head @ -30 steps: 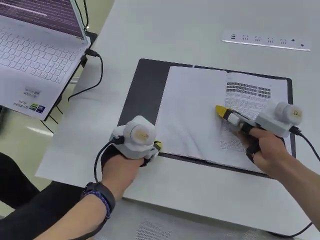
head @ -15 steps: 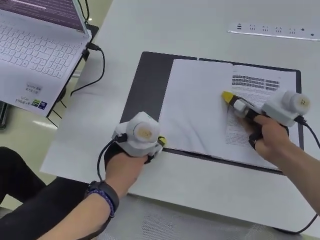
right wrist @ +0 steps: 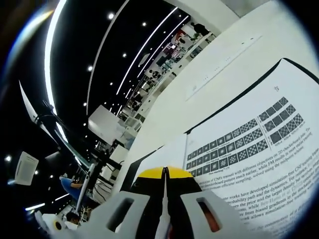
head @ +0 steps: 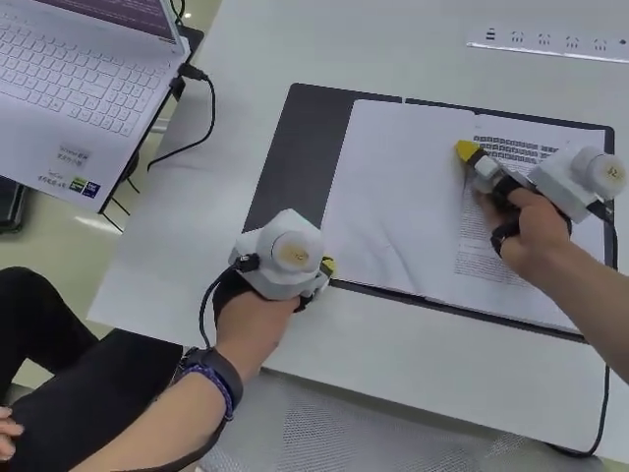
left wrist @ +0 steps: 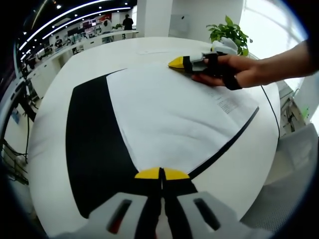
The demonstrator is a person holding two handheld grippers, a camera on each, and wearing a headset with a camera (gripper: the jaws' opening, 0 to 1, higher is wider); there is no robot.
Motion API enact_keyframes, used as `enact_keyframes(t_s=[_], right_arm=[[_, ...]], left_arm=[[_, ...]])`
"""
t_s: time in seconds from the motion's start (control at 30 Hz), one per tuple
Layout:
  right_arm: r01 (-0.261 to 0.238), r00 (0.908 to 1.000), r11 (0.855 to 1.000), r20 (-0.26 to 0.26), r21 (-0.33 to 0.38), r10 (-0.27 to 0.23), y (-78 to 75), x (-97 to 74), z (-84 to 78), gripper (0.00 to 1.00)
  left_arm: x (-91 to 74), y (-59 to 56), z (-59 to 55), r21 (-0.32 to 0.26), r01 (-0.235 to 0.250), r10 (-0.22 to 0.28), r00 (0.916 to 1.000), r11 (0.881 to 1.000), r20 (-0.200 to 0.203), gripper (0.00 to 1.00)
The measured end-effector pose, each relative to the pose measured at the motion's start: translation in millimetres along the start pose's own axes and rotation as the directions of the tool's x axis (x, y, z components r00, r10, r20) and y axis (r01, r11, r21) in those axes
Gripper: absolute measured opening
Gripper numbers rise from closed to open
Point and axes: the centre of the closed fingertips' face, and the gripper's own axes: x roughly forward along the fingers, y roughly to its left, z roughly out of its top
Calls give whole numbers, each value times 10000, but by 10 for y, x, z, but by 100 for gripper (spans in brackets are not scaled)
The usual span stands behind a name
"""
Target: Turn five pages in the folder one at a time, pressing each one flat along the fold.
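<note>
Sliding farther up the fold since a second ago, the right tongs (head: pixel 465 150) now sit level with the printed blocks near the top. Nearest the person, the left tongs (left wrist: pixel 161 173) — tips closed on nothing — press the open folder (head: pixel 295 157) at its near edge, likely to stop it skating on the surface (head: pixel 413 344). Beyond, the turned page (head: pixel 393 187) lies flat; the right tongs, tips also together, bear on the crease — probably finishing a flattening stroke.

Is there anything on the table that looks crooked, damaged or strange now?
Only a small thing: the blank left page of the folder shows faint waves near its lower edge, so it does not lie fully flat. The right gripper, shut, rests at the fold. Nothing looks spilled or torn.
</note>
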Motion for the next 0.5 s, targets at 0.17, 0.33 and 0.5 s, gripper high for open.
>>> enact_keyframes(t_s=[0.17,0.33,0.5], right_arm=[[172,9994,9998,287,65,-174,-1,61,86,0],[387,9977,9987,540,317,-404,-130,191,195,0],[543,9962,9981,660,307,-562,-159,316,270,0]], left_arm=[[7,2,0,-22,20,-20,10000,10000,-2,0],[6,4,1,-32,-2,2,10000,10000,5,0],[7,3,14,37,-48,48,9999,10000,105,0]])
